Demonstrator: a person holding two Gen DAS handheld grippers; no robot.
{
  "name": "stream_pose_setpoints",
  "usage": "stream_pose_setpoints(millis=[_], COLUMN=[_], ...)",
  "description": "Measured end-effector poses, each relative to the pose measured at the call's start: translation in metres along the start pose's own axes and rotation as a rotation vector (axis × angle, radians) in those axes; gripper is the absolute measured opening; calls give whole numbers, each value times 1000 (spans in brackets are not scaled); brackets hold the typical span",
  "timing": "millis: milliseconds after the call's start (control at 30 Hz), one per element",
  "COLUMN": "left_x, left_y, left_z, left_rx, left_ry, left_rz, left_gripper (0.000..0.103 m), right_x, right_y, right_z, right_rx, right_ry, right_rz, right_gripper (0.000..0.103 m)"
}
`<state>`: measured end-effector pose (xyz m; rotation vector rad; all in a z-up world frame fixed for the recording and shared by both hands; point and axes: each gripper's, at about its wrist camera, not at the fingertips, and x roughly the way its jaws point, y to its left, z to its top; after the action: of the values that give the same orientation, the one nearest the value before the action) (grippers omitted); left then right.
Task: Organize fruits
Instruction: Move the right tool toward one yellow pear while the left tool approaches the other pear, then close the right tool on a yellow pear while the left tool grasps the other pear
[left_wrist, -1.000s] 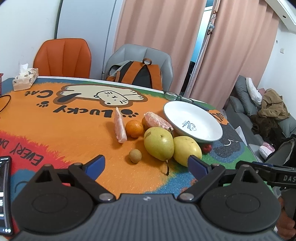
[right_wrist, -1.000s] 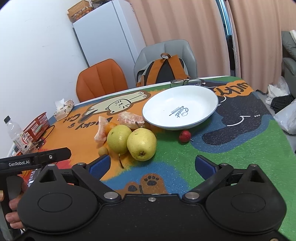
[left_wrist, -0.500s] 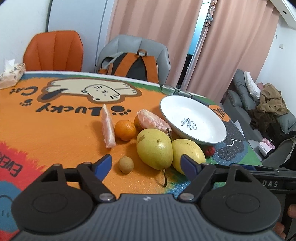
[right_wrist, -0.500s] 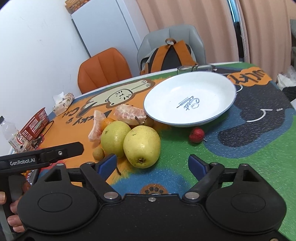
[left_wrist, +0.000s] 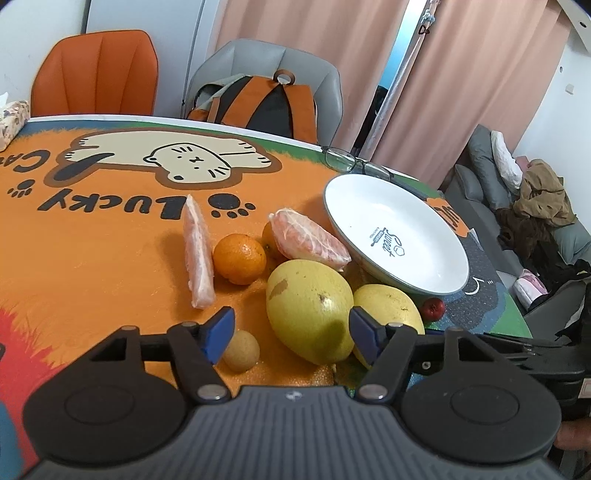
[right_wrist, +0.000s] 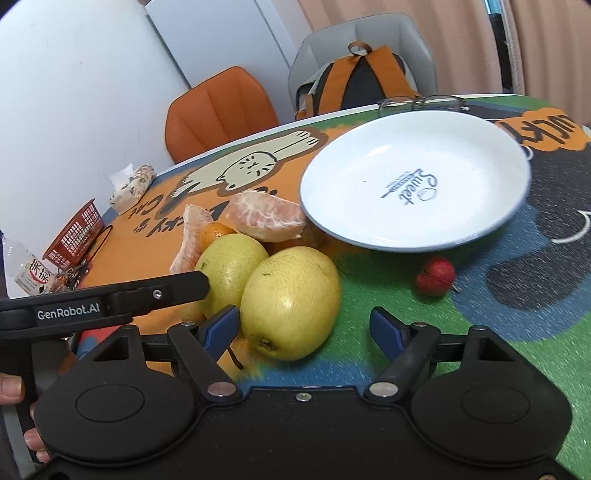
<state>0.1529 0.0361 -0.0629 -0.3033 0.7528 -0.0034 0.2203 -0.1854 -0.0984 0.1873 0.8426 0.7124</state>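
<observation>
Narrowing since before, both half-open: left tool (left_wrist: 291, 334) and right tool (right_wrist: 304, 326), each nearer 1 pear (left_wrist: 308, 310), gripping nothing.

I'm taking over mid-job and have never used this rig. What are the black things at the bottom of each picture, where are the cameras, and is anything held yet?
There is no robot arm: a person holds a two-finger gripper in each hand, and a fisheye camera on each looks forward along its blue-padded fingers.

The left gripper frames the nearer pear; the right gripper frames the other pear. Both sets of jaws have just been closing, but the pads do not press on the fruit yet, so nothing is held.

On the cat-print table lie two pears, oranges, peeled citrus pieces, a small brown fruit, a small red fruit, glasses and an empty white plate.
</observation>
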Motion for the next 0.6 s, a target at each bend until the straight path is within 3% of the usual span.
stream_pose_setpoints(millis=[167, 233, 600], left_x=[7, 10, 26], left_y=[0, 0, -9], left_z=[3, 5, 6], left_rx=[-3, -5, -12], left_ry=[16, 24, 50], left_rz=[-9, -19, -51], left_gripper=[67, 67, 67], right_x=[13, 15, -3], right_y=[3, 0, -10], right_z=[3, 4, 0], right_rx=[-7, 4, 16], right_ry=[25, 26, -12], right_rz=[0, 23, 11], right_gripper=[72, 62, 62])
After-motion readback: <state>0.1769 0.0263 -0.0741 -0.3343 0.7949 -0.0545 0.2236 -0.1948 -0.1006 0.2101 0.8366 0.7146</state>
